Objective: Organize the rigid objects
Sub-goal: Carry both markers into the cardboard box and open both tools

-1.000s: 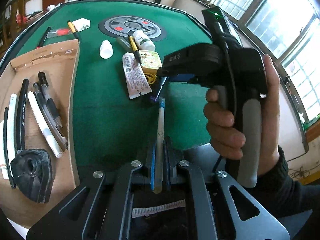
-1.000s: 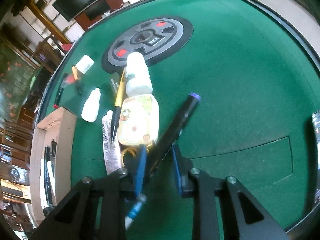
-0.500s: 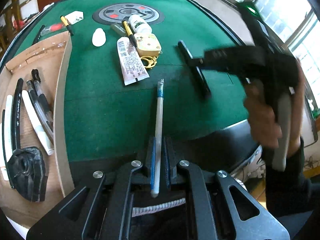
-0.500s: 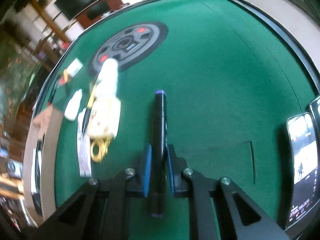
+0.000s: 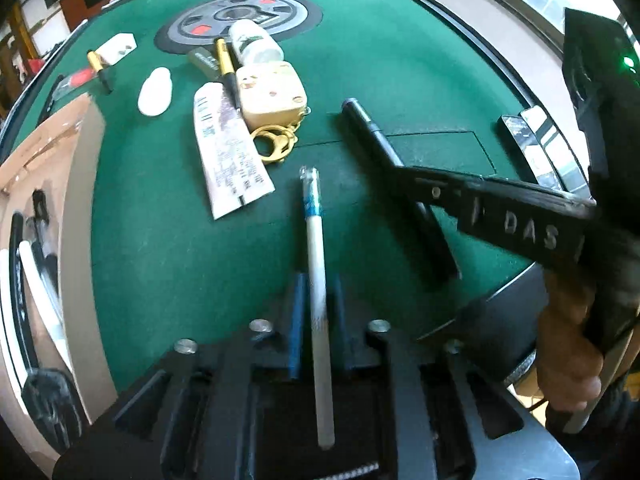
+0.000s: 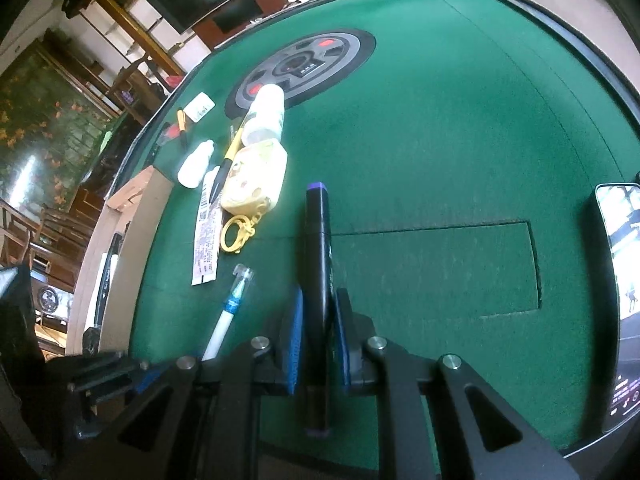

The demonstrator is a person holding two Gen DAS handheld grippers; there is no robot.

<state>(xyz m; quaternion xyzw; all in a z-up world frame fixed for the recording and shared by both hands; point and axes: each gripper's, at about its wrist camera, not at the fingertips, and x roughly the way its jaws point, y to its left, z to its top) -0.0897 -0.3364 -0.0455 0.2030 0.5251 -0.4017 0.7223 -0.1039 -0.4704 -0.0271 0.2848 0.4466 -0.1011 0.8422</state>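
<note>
Your left gripper (image 5: 316, 284) is clenched on a white pen (image 5: 318, 312) with a blue band and clear tip; the pen runs straight out between the blue pads (image 5: 297, 320) and hangs over the green felt table (image 5: 180, 264). Your right gripper (image 6: 316, 320) is clenched on a black marker (image 6: 318, 280) with a purple end cap, which lies lengthwise between its pads and points across the felt.

To your left, the cardboard box (image 5: 82, 216) sits against the near-left table edge, its tall side wall standing between the felt and the pens already lying inside. Just past the white pen's tip lies the clutter: a flat white tube (image 5: 230, 164) with printed text, a cream keychain case (image 5: 272, 94) with a gold clasp (image 5: 274, 144), a yellow-and-black pen (image 5: 226, 68) and a white bottle (image 5: 254, 46) partly over the round centre panel (image 5: 240, 12). A small white dropper bottle (image 5: 155, 92) lies apart, nearer the box.

In the right wrist view the felt to the right of the marker is bare out to the dark raised rim (image 6: 580, 40). A phone (image 6: 620, 280) with a lit screen rests at the right edge, beside a rectangular flap seam (image 6: 534, 264) in the felt.

The two grippers are close, with the white pen just left of the marker.
</note>
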